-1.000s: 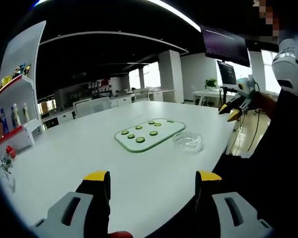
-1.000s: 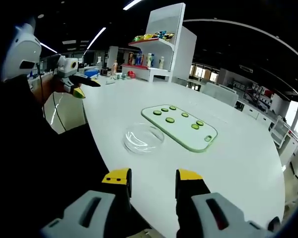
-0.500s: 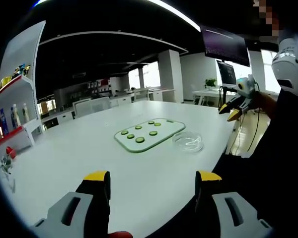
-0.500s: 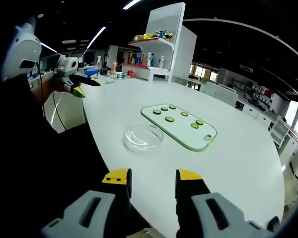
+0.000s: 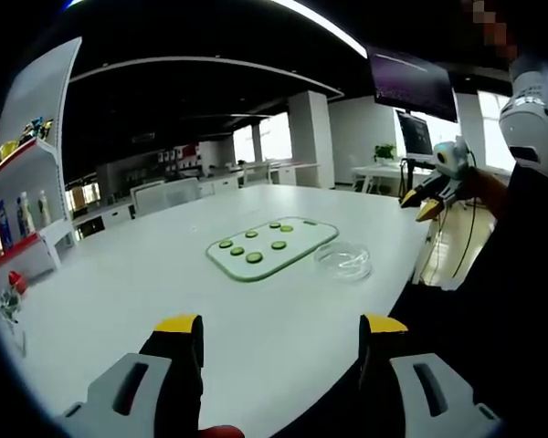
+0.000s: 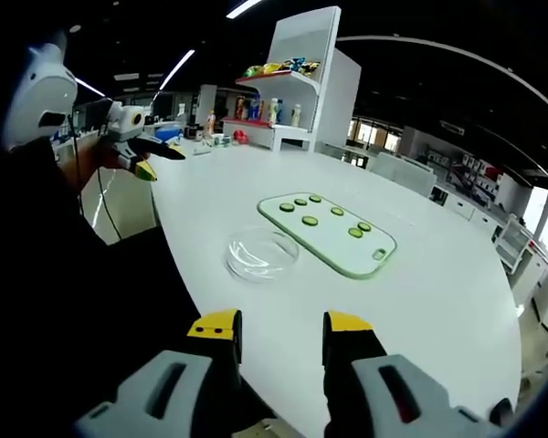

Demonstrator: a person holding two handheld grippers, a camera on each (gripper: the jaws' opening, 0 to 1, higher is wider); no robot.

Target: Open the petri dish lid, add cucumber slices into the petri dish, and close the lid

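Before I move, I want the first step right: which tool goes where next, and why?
Probably bring the right tool forward and down to the dish. The dish looks closed and untouched on the table, both tools are held back near the table edge with nothing in them, and the slices lie on the board beside it. The lid has to come off first.

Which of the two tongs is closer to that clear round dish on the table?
Hard to call; perhaps the right. Both tongs are held back from the table edge, jaws apart and empty. From the right tongs the petri dish lies just ahead; from the left tongs it sits further ahead, offset right.
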